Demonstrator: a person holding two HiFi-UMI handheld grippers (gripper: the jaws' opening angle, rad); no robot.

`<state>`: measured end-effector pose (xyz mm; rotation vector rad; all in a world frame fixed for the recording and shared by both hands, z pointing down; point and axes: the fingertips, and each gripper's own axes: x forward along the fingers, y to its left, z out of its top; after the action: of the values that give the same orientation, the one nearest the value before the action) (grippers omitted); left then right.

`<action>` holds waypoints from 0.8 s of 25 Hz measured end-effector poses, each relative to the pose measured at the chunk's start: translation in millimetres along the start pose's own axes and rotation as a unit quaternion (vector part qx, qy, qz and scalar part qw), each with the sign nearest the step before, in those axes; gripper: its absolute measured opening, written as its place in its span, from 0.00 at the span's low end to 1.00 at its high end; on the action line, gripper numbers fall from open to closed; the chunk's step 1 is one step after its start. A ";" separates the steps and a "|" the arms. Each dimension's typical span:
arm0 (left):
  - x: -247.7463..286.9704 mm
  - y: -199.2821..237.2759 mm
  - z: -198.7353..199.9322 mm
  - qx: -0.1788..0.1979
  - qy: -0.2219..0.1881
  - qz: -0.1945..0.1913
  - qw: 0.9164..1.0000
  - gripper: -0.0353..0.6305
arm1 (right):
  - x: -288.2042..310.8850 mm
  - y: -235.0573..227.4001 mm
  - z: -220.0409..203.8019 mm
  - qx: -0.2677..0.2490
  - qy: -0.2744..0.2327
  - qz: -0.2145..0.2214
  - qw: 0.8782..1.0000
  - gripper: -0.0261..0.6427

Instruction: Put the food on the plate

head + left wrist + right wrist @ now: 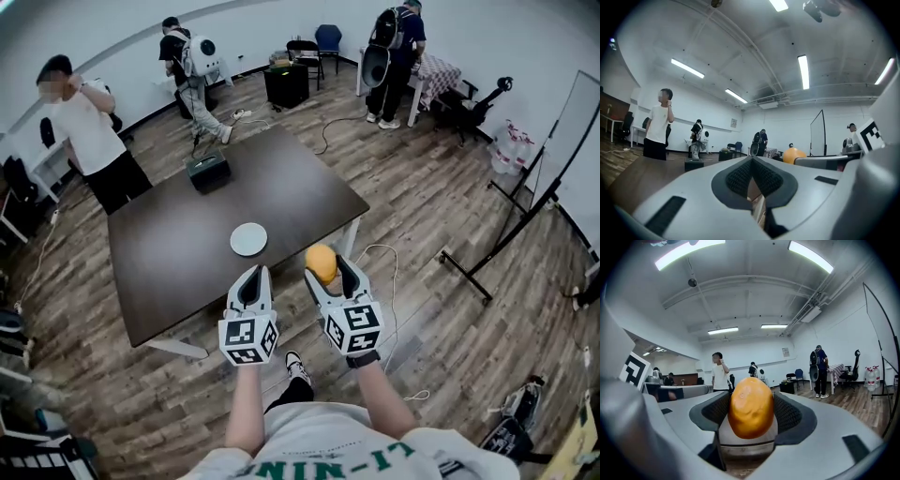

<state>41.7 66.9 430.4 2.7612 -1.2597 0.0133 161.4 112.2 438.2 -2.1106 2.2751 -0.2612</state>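
The right tongs (327, 269) are clamped on the food (321, 262), which is pinched by its sides between the ribbed pads and held off the table (178, 244), at that table's near edge. The left tongs (253, 274), just beside them, are pressed together with nothing between them. The food is seen as a smooth, egg-shaped, orange-yellow lump with faint dimples. The white plate (248, 239) is found just ahead of the left tongs, ahead and to the left of the right tongs. In the right gripper view the food's (751, 406) flanks are covered by the jaws. Both forearms are cut off at the head view's bottom edge.
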 end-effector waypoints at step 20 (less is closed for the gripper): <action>148.6 224.0 35.7 -0.011 -0.017 0.061 0.998 0.07 | 282.9 67.6 28.8 -0.030 0.006 0.087 0.996 0.50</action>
<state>-30.9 -194.3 423.6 2.6737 -1.4254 -0.0384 75.5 -167.0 426.8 -1.9245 2.4841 -0.2027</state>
